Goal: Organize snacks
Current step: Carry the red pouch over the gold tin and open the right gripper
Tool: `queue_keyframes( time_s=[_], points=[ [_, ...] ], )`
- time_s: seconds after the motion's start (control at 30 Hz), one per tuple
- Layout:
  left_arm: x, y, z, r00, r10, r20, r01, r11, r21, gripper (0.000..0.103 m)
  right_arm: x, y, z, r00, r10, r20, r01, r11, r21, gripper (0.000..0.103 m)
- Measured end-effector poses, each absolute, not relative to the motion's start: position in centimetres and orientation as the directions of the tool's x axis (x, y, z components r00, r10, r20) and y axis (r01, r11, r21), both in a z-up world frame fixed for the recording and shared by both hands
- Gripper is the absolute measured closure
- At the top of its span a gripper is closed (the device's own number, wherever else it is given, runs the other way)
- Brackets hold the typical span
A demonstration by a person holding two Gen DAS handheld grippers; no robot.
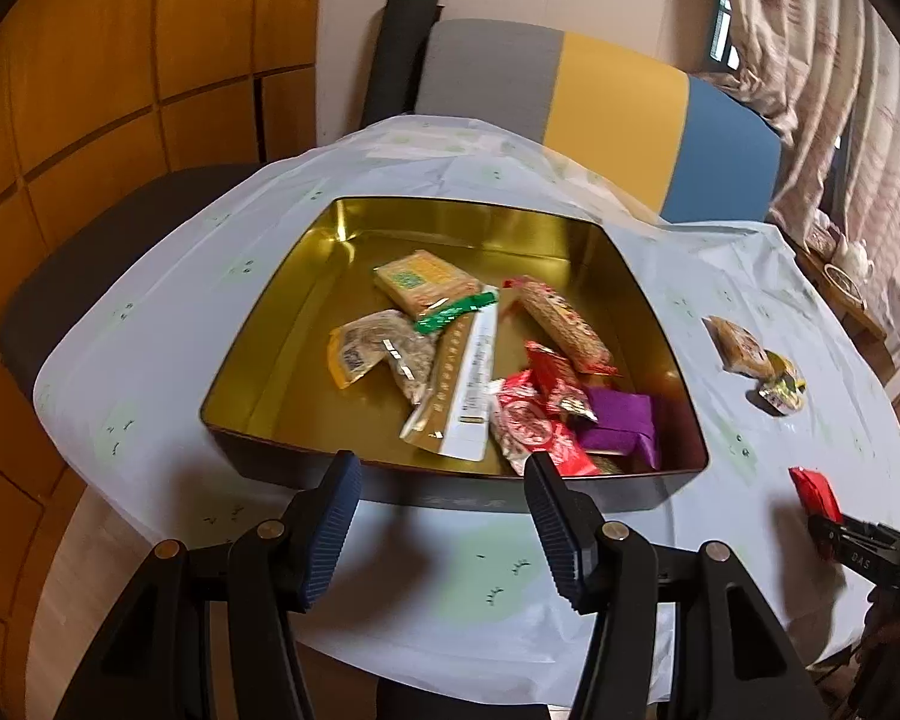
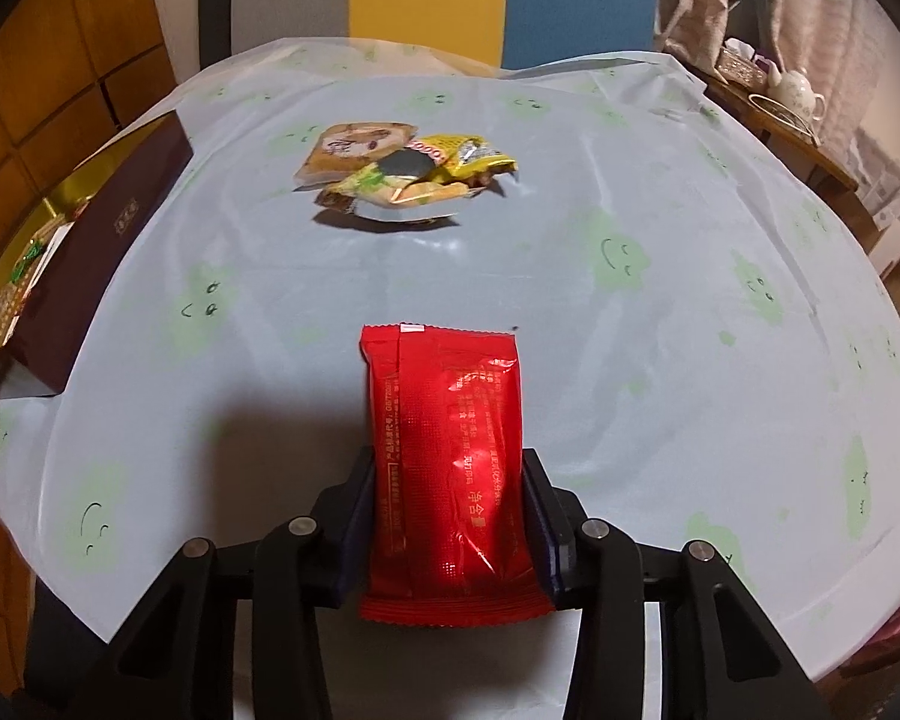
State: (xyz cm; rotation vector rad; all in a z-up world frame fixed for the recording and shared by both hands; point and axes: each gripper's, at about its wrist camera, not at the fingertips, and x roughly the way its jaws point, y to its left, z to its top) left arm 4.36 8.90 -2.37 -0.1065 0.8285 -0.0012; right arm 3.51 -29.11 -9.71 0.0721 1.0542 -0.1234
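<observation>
tin: gold inside, dark outside, on light blue cloth; holds about nine snack packs, among them a purple pack, a green strip, a long white sachet.
left gripper: jaws spread, nothing between, tips over the tin's near wall.
right gripper: jaws pinching a red pack by its sides, the pack's far end lying over the cloth.
loose packs: small heap, yellow and tan wrappers, on the cloth, well apart from the red pack, right of the tin.
behind the table: grey, yellow and blue chair; teapot at far right.
</observation>
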Motion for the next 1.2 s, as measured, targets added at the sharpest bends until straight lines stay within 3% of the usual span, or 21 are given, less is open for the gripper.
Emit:
queue_keyframes(
  time_s=[0.33,0.7,0.87,1.2],
  points=[
    [4.3,10.7,-2.4,0.679,-0.012,-0.734,-0.103,0.988,-0.111,0.045,5.7,-25.0,-8.1,0.483,0.162,-0.861,0.024,0.98,0.198,0.059],
    [4.4,11.7,-2.5,0.681,-0.002,-0.733,-0.135,0.983,-0.128,0.046,9.2,-14.0,-1.0,0.542,0.327,-0.774,-0.287,0.938,0.195,0.059],
    [4.4,12.4,-2.7,0.676,-0.005,-0.737,-0.143,0.98,-0.137,0.046,12.2,-8.0,-1.2,0.498,0.346,-0.795,-0.378,0.912,0.161,0.059],
    [4.3,13.2,-3.4,0.661,-0.001,-0.751,-0.153,0.979,-0.135,0.046,18.3,-3.2,-5.6,0.413,0.317,-0.854,-0.34,0.923,0.178,0.052]
  ],
)
